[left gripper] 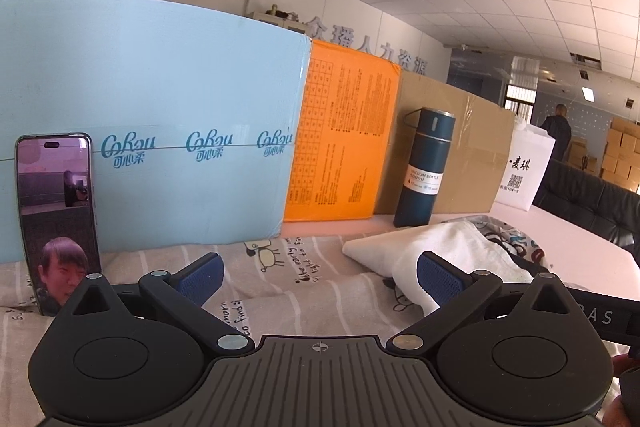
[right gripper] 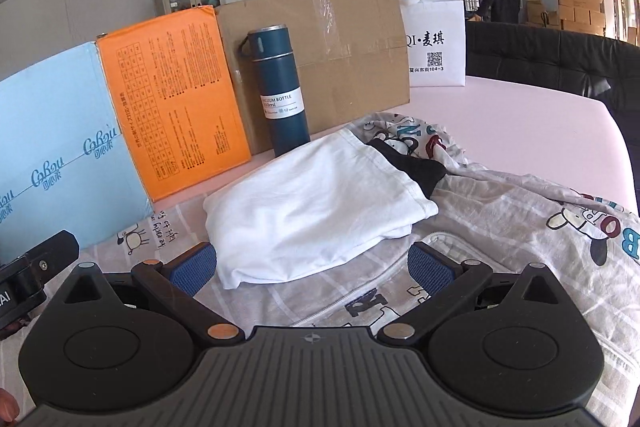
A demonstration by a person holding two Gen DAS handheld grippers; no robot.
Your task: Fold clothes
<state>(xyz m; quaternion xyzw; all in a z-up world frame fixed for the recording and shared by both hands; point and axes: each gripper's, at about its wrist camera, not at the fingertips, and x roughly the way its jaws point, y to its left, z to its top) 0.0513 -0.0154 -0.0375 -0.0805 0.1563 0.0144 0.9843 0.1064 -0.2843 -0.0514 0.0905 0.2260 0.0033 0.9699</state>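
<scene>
A folded white garment (right gripper: 316, 203) lies on a grey cartoon-print cloth (right gripper: 520, 219) spread over the table. A black garment (right gripper: 416, 167) and a patterned one (right gripper: 404, 135) show behind it. My right gripper (right gripper: 312, 267) is open, its blue pads either side of the white garment's near edge, holding nothing. In the left wrist view the white garment (left gripper: 436, 255) lies ahead to the right. My left gripper (left gripper: 320, 279) is open and empty above the grey cloth (left gripper: 280, 279).
A dark blue vacuum bottle (right gripper: 280, 87) stands just behind the clothes. A light blue box (left gripper: 152, 123), an orange box (left gripper: 340, 135) and a cardboard box (right gripper: 332, 59) line the back. A phone (left gripper: 60, 219) leans at left. A white bag (right gripper: 436, 39) and black sofa (right gripper: 560, 63) stand at right.
</scene>
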